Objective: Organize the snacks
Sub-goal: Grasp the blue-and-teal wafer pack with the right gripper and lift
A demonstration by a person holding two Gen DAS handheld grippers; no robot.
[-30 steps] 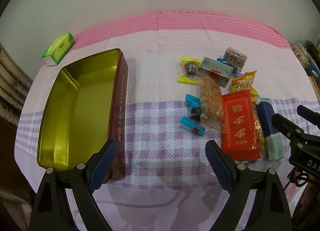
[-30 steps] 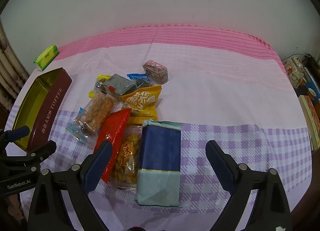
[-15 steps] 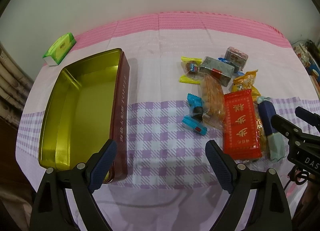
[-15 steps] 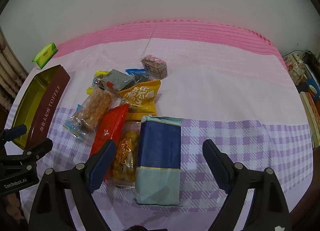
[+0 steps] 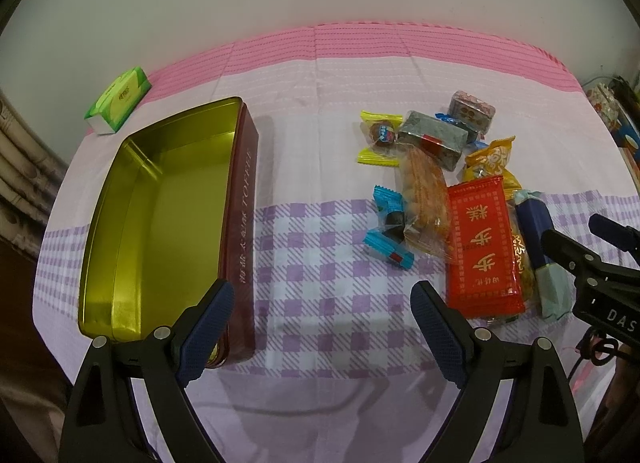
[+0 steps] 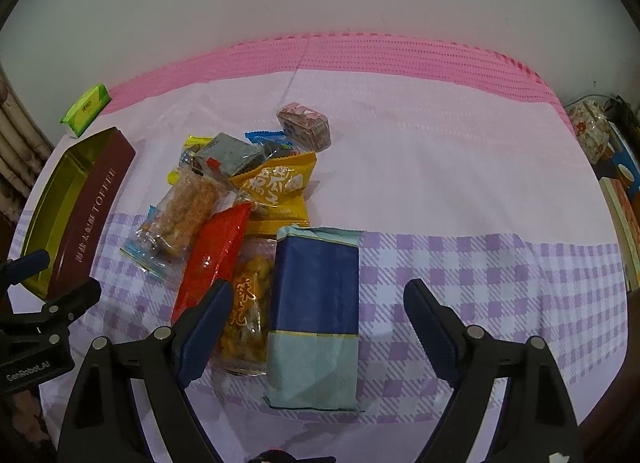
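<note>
An open gold-lined maroon tin point(image 5: 240, 223) lies empty on the left of the cloth. To its right is a heap of snacks: a red pack point(image 5: 480, 243), a clear pack of orange crisps point(image 5: 424, 191), a teal candy point(image 5: 388, 231) and a yellow-wrapped candy point(image 5: 380, 135). My left gripper point(image 5: 322, 295) hangs open over bare cloth between tin and heap. My right gripper point(image 6: 318, 289) is open above the blue and pale-blue pack point(image 6: 316, 303), which lies between its fingers with gaps on both sides. A yellow pack point(image 6: 280, 183) and a small pink box point(image 6: 306, 125) lie beyond.
A green tissue pack point(image 5: 120, 99) sits at the far left by the wall. Books and a patterned jar point(image 6: 592, 131) stand off the table's right edge. The pink and purple-checked cloth point(image 6: 480, 167) is bare right of the heap.
The right gripper's jaws have drawn in a little around the blue pack. The snacks, the tin and the left gripper stay as they were.
</note>
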